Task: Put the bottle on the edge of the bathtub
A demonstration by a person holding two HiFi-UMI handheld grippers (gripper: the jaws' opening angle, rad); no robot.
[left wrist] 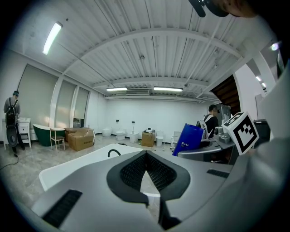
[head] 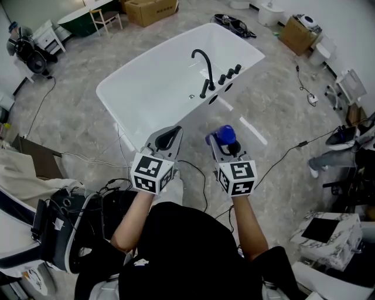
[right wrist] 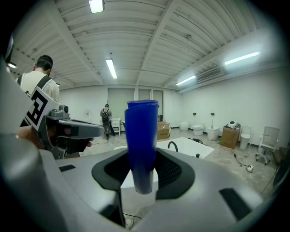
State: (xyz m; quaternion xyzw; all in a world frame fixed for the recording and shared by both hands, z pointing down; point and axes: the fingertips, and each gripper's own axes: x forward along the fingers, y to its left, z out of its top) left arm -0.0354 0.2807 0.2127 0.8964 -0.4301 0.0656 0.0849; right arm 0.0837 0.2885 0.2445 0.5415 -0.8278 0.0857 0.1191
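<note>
**Head view.** Noted white bathtub (head: 152,76) lying diagonally across upper centre, with black faucet (head: 204,67) and black knobs (head: 229,74) on its right-hand rim. Seen inside: a small drain fitting (head: 191,96) on the white basin floor. Found blue bottle (head: 226,135) at lower centre, clamped in right gripper (head: 221,143), above grey floor (head: 275,117), below the tub's near right side and apart from its rim. Found left gripper (head: 167,139) just left of it, jaws drawn together, nothing between them. Logged cardboard box (head: 149,10) at top centre and second box (head: 296,35) at upper right; contents of both hidden, print on the first too small to read. Recorded black-and-white square markers on marker cubes (head: 151,171) of both grippers.

**Left gripper view.** Confirmed jaws closed, pad tips meeting at centre, holding nothing. Sighted bathtub beyond them at left of centre, faucet showing above its rim. Sighted bottle at right of centre, leaning in the frame, with white print on its blue side, too small to read. Noted cardboard box beside dark green tub (left wrist: 43,135) at far left.

**Right gripper view.** Confirmed bottle upright at centre, pads pressing on both sides of its lower part. Facing side plain blue. Placed bathtub behind it at right of centre, well apart from the bottle. Noted cardboard box just right of the bottle's upper half, far back in the room.
</note>
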